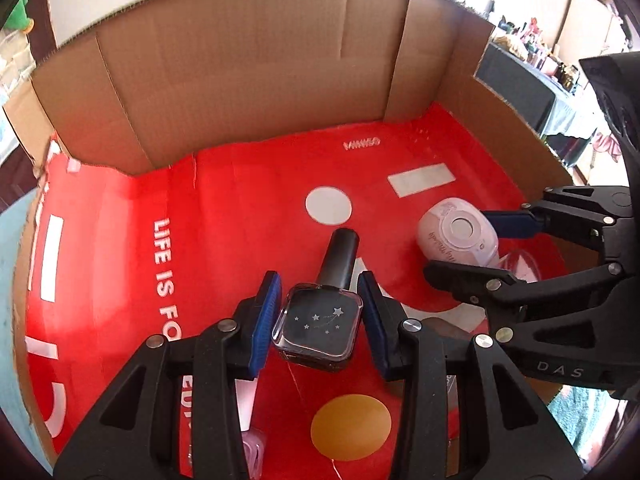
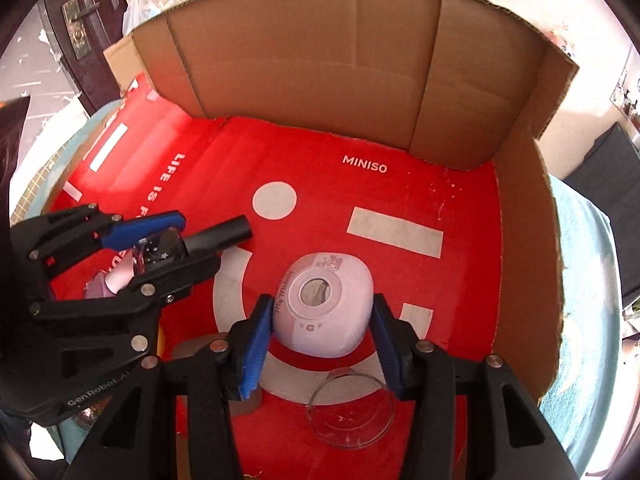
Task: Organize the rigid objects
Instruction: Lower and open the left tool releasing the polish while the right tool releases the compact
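Glass, by the look of it, makes the square body of the dark bottle (image 1: 318, 330) seen from the left wrist: clear thick walls, small stars printed on the face, a long black cap pointing away. The left claw (image 1: 320, 320) pinches it by the two flat sides, blue pads pressed against the walls, above the red floor of the cardboard box (image 1: 256, 64). I judge it stiff, fairly heavy for its size, smooth enough to slip and breakable if dropped, so those flat sides are the right hold, not the round cap. Off to the right, the right claw (image 1: 480, 246) holds the pink oval case (image 1: 456, 240)

From the right wrist, that pink oval case (image 2: 322, 312) sits between the blue pads of the right claw (image 2: 318, 340), gripped across its rounded flanks, low over the red box floor. Hard smooth plastic and probably light; the curved shell could squirt out, so a hold across the widest part suits it. A clear round dish (image 2: 350, 410) lies on the floor just below, likely brittle
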